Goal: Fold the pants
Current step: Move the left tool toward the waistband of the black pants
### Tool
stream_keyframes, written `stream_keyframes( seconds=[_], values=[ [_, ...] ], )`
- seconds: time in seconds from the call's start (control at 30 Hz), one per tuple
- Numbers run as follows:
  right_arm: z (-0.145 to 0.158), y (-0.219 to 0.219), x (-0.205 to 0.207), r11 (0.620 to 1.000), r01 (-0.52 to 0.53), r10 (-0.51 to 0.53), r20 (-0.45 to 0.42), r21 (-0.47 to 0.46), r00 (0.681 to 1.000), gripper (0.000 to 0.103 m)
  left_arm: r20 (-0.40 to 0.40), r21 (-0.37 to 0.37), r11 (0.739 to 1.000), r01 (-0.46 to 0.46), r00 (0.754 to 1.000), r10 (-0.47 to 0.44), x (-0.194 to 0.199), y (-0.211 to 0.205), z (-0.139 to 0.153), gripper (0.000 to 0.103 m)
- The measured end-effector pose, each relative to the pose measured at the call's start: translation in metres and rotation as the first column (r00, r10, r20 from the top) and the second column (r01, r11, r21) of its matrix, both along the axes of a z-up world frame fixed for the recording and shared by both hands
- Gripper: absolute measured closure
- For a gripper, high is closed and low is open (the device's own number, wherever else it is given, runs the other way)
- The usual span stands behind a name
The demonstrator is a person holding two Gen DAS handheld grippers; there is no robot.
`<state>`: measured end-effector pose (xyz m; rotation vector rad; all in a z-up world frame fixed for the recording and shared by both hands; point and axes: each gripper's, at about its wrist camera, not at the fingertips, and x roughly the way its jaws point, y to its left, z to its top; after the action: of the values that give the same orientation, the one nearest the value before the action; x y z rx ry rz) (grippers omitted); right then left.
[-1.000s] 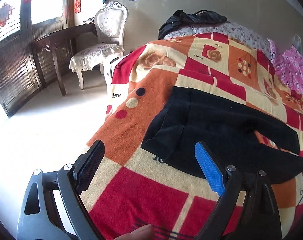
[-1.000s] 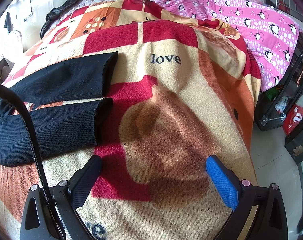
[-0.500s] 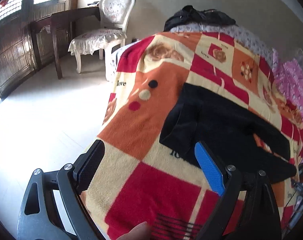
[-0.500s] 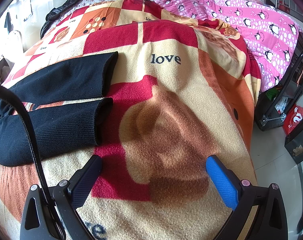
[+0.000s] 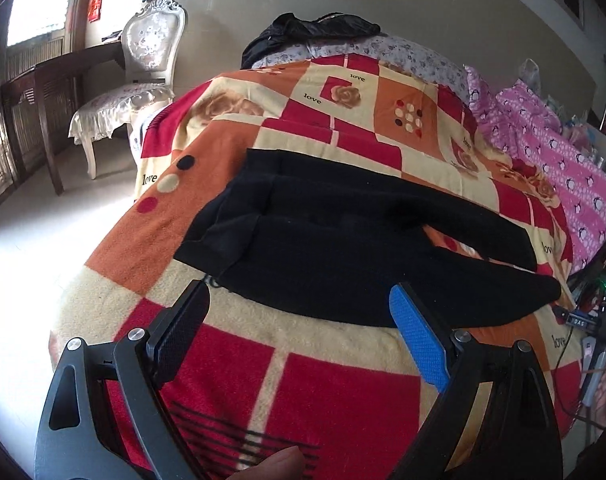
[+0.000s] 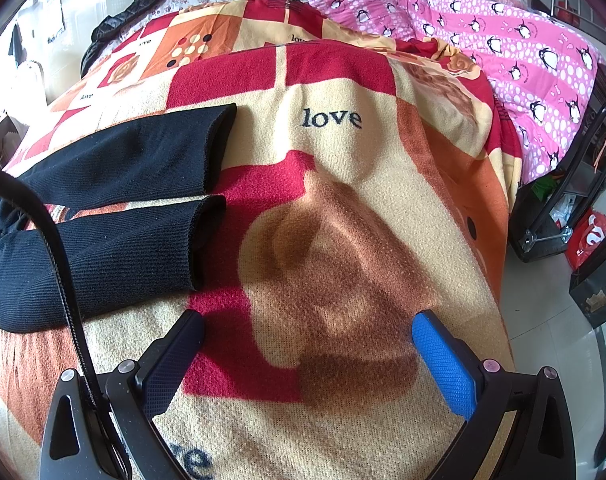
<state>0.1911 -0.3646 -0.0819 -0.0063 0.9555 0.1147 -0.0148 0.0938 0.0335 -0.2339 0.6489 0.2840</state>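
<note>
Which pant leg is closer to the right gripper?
The lower leg, whose cuff ends just above the right gripper's dark finger. The other leg lies farther up the blanket, nearer the "love" print.

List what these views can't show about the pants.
- Right wrist view: the black pants run off the left edge, hiding the waist; a cable crosses the near leg.
- Left wrist view: leg ends too distorted; blue finger covers the near edge.

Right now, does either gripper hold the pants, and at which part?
No. Both the left gripper and the right gripper are open and empty, and the black pants lie flat on the blanket.
</note>
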Motion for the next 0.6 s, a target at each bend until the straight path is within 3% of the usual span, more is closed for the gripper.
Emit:
stream_keyframes(
  seconds=[0.17,0.23,0.37,0.6],
  values=[
    [0.0,0.0,0.0,1.0,0.0,0.0,0.001,0.0,1.0,0.0,-0.095,0.051,0.998,-0.035,0.995,0.04,0.024,-0.013,-0.018,0.011],
    [0.0,-0.001,0.0,1.0,0.0,0.0,0.0,0.003,1.0,0.0,-0.1,0.049,0.998,-0.031,0.994,0.036,0.026,-0.013,-0.023,0.011],
    [0.001,0.0,0.001,1.0,0.0,0.0,0.001,0.0,1.0,0.0,-0.114,0.111,0.993,-0.042,0.992,0.055,0.03,-0.018,-0.03,0.011],
    [0.001,0.0,0.001,1.0,0.0,0.0,0.001,-0.001,1.0,0.0,-0.135,0.104,0.994,-0.042,0.989,0.056,0.036,-0.014,-0.04,0.011]
  ],
)
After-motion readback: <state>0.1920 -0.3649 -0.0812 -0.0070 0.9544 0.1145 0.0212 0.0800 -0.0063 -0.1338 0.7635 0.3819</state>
